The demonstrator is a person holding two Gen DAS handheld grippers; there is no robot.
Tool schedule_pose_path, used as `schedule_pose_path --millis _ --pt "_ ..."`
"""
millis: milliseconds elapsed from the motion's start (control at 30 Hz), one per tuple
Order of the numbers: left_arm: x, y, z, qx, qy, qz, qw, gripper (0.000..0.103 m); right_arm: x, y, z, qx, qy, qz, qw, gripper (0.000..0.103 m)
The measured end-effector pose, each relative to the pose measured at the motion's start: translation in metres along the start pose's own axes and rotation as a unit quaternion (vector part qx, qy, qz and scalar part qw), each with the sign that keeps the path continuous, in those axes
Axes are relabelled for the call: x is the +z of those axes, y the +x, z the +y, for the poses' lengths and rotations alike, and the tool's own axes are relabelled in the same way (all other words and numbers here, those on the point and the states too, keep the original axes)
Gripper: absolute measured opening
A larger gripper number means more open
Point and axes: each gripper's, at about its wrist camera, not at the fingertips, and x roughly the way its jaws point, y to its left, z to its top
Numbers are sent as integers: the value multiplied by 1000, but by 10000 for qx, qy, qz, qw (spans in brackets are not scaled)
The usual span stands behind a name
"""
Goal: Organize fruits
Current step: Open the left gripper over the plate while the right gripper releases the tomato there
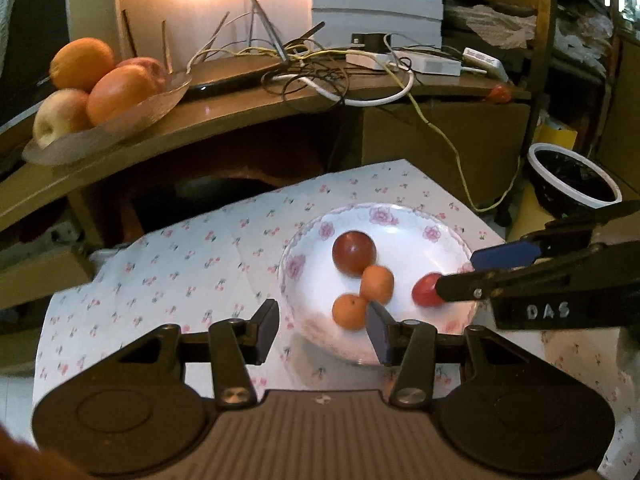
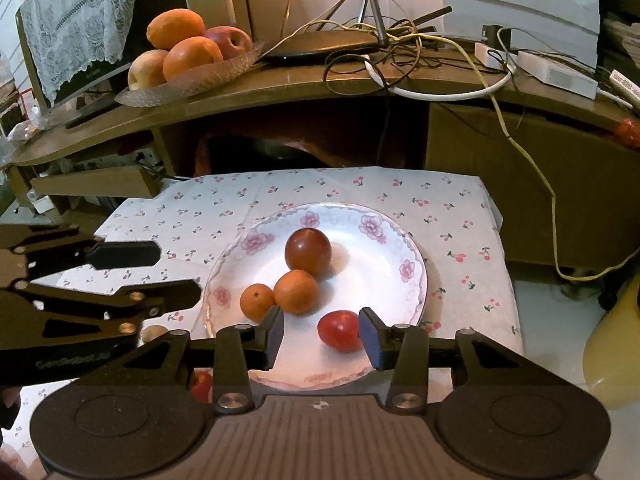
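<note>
**Inspector:** Where does the fruit lie?

**Clerk:** On the white floral-rimmed ceramic plate (image 2: 400,240), which sits on a cherry-print white cloth (image 2: 452,208). The dark brownish-red round fruit (image 2: 308,252) lies near the plate's centre. The larger orange tangerine (image 2: 297,291) touches it at 7 o'clock, and the smaller orange tangerine (image 2: 257,301) touches that one at 8 o'clock. The bright red small tomato (image 2: 339,330) lies apart, toward 5 o'clock.

**Inspector:** The tongs?

**Clerk:** The right gripper (image 2: 322,336) stands released, jaws spread. The tomato lies between them, against the right-hand pad; the left-hand pad is clear of it. The left gripper (image 1: 322,330) is likewise spread and holds nothing, its right finger (image 1: 380,330) over the plate's 6 o'clock rim beside the smaller tangerine.

**Inspector:** Beyond the cloth?

**Clerk:** At 11 o'clock, a clear glass dish (image 2: 188,84) of oranges and apples stands on the brown wooden desk (image 2: 304,80).
</note>
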Motion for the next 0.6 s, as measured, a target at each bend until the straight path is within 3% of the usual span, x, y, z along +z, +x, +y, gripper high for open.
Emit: schedule_pose_path --millis 233,600 --pt "-20 -22 8 -48 -307 41 9995 53 -13 -16 10 120 12 29 9999 45" --pt "-43 -36 6 -340 93 221 9991 53 -39 -28 46 203 -407 383 9982 48"
